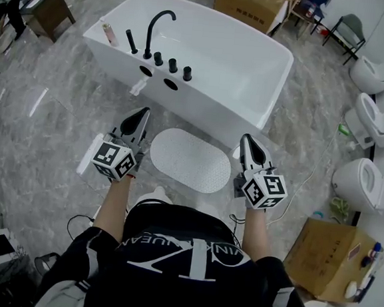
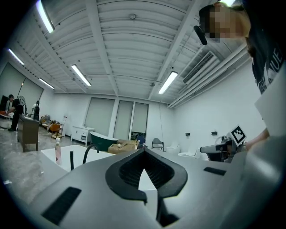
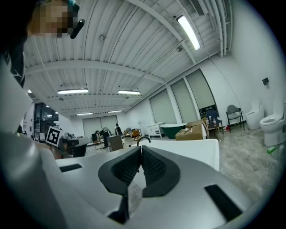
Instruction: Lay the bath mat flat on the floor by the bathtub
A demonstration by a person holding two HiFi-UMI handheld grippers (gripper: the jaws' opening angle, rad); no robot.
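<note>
The white oval bath mat [image 1: 190, 159] lies flat on the grey marble floor, right in front of the white bathtub [image 1: 254, 55]. My left gripper [image 1: 142, 113] hangs just left of the mat and my right gripper [image 1: 245, 139] just right of it, both pointing at the tub and clear of the mat. In the left gripper view the left gripper [image 2: 144, 152] has its tips together with nothing between them. The right gripper [image 3: 140, 147] looks the same in its own view. The tub [image 3: 187, 147] stands beyond the jaws.
A black faucet [image 1: 156, 26] and a pink bottle [image 1: 110, 33] sit on the tub's rim. Toilets [image 1: 363, 184] line the right wall. Cardboard boxes stand behind the tub [image 1: 248, 6] and at the lower right [image 1: 326, 258]. A thin cable [image 1: 318, 160] crosses the floor.
</note>
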